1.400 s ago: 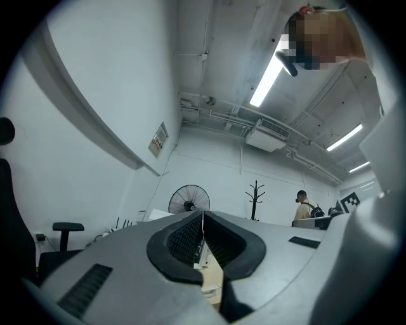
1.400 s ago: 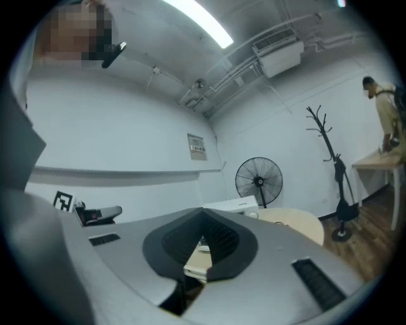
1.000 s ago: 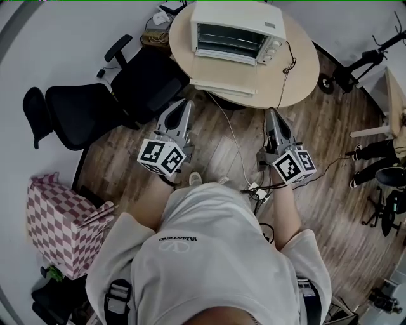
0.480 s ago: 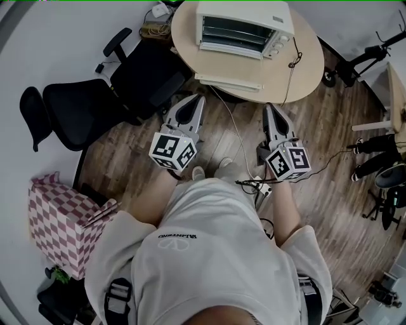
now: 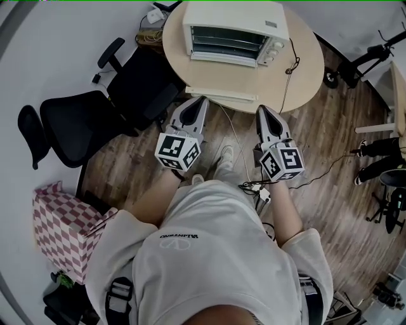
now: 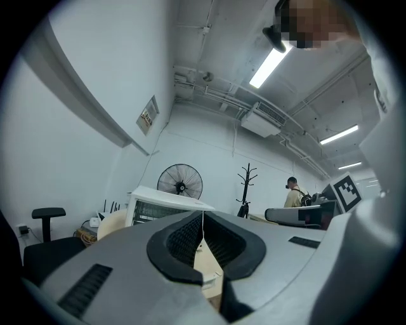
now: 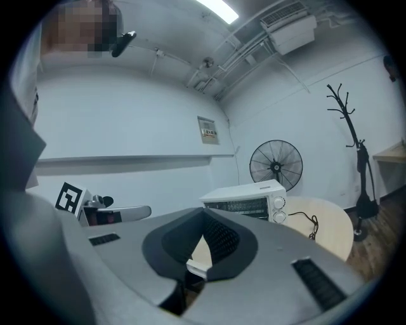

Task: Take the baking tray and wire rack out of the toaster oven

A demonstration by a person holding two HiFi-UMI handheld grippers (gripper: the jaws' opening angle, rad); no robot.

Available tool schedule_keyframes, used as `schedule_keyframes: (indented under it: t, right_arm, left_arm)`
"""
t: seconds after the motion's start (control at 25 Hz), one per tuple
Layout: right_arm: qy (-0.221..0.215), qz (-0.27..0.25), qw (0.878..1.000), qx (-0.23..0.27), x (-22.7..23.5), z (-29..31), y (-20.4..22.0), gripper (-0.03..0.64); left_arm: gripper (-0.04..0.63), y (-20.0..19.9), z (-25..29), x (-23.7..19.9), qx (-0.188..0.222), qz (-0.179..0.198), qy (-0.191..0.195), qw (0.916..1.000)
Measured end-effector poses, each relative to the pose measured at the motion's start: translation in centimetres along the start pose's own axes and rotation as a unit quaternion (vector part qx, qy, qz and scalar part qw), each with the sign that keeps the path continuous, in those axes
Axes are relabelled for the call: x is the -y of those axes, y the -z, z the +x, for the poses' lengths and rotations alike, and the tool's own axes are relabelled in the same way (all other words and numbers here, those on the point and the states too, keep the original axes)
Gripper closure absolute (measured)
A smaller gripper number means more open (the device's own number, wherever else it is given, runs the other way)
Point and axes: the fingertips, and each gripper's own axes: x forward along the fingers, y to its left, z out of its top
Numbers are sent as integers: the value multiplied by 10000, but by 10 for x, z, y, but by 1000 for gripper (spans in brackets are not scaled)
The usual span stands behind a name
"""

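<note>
Round wooden table (image 5: 304, 70) is topped by a toaster oven (image 5: 231, 32); left gripper (image 5: 200, 99) and right gripper (image 5: 262, 108) are held nearby, clenched, empty.

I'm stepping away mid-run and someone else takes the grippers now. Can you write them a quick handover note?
Left gripper: shut, empty.
Right gripper: shut, empty.
Both point toward the toaster oven, short of it.
The oven stands on the round table, untouched. The wire rack seems to show in its front; the tray is not visible.
Done: nothing.
Left: reach the oven, take out tray and rack.
</note>
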Motion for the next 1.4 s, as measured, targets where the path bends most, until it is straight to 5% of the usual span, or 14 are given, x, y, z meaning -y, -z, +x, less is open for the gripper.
schedule_keyframes:
  t: [0.56, 1.4]
  right_arm:
    - [-711, 29, 9968, -368, 95, 83, 7, 614]
    - [-1199, 189, 9902, -694, 120, 151, 32, 615]
  left_arm:
    - [588, 16, 133, -9, -122, 94, -524, 9985]
    - [588, 32, 176, -29, -289, -25, -1047, 9941]
